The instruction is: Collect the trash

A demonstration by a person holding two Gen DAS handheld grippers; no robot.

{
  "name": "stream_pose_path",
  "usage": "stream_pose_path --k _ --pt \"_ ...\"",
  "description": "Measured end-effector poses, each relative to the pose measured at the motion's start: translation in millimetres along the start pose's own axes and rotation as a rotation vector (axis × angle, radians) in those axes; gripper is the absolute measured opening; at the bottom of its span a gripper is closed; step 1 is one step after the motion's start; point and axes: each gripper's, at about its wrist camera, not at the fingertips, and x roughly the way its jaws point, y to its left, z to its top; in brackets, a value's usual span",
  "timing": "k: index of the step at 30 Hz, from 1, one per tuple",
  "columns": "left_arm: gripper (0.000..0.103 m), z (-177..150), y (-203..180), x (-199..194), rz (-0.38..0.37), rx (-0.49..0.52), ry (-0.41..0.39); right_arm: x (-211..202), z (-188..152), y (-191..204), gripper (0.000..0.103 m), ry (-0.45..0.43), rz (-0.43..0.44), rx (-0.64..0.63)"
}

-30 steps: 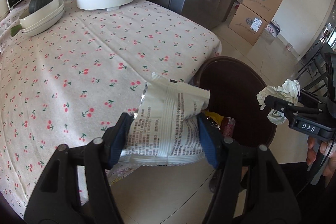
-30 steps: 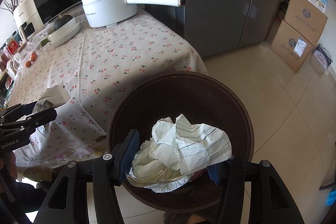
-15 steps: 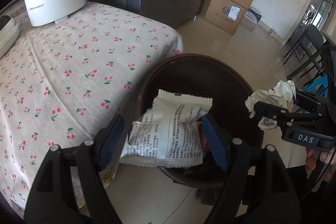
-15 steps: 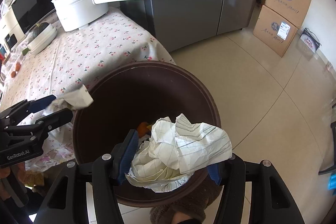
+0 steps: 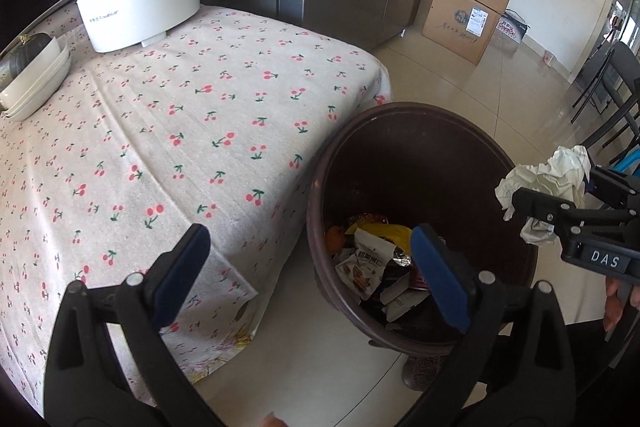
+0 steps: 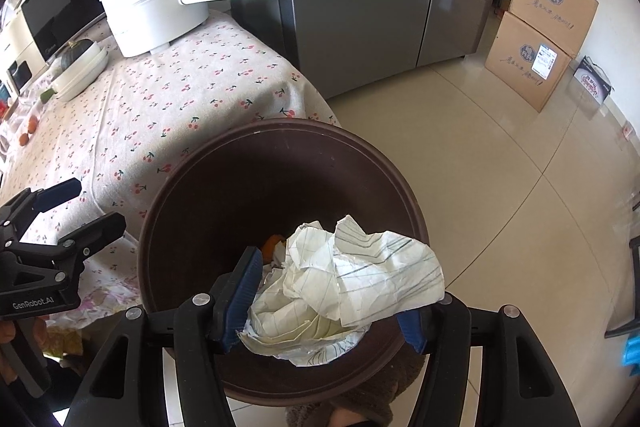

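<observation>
A dark brown trash bin [image 5: 420, 147] stands on the floor against the table's corner, with several wrappers and an orange [image 5: 334, 239] at its bottom. My left gripper [image 5: 308, 255] hovers over the bin's near-left rim, its jaws opening wide with nothing between them. My right gripper [image 6: 328, 307] hangs over the bin [image 6: 260, 187] with a crumpled sheet of lined paper [image 6: 348, 279] between its blue pads; its jaws are opening but still touch the paper. In the left wrist view that paper [image 5: 548, 179] shows at the bin's right rim. The left gripper [image 6: 80, 207] appears at left.
A table with a cherry-print cloth [image 5: 180, 115] carries a white long-handled pot [image 5: 136, 7] and stacked bowls [image 5: 36, 79]. A steel fridge [image 6: 380, 7] and cardboard boxes [image 6: 536, 39] stand behind. Dark chairs [image 5: 608, 99] are at the right. Tiled floor surrounds the bin.
The left gripper opened wide and the white snack wrapper it held is gone from between its pads. Both grippers shifted further over the bin. The right jaws spread slightly around the paper.
</observation>
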Motion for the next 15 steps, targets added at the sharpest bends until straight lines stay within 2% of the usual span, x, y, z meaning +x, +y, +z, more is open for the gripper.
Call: stream_pose_path --k 2,4,9,15 --pt "0.1 -2 1 -5 0.009 0.009 -0.005 0 2 1 0.082 -0.01 0.009 0.016" --pt "0.101 -6 2 -12 0.015 0.014 -0.018 -1 3 -1 0.09 -0.018 0.01 0.042" --pt "0.102 -16 4 -33 0.088 0.029 -0.039 -11 2 1 0.09 -0.04 0.037 0.066" --pt "0.102 -34 13 -63 0.137 -0.004 -0.04 -37 -12 27 0.09 -0.072 0.029 -0.001"
